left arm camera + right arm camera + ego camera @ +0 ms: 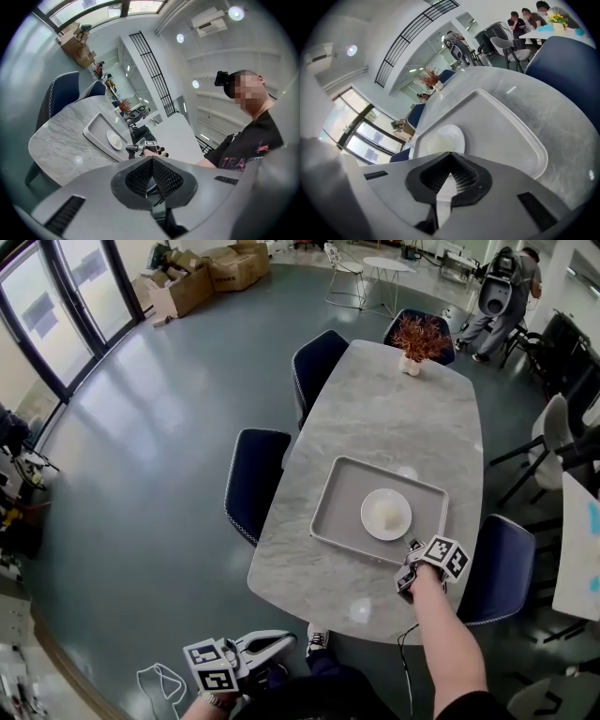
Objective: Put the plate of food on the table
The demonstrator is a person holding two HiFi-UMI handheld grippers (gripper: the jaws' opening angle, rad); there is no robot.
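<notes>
Marble table point(394, 418) bears grey tray point(339, 510) holding white plate point(386, 514).

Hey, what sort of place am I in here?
Likely an office canteen or lounge: a long marble-look dining table with navy chairs, a tray holding a plate, and cardboard boxes by tall glass doors.

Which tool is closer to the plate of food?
Right. The right tool sits at the near corner of the tray that holds the plate of food. The left tool hangs low, off the marble table.
</notes>
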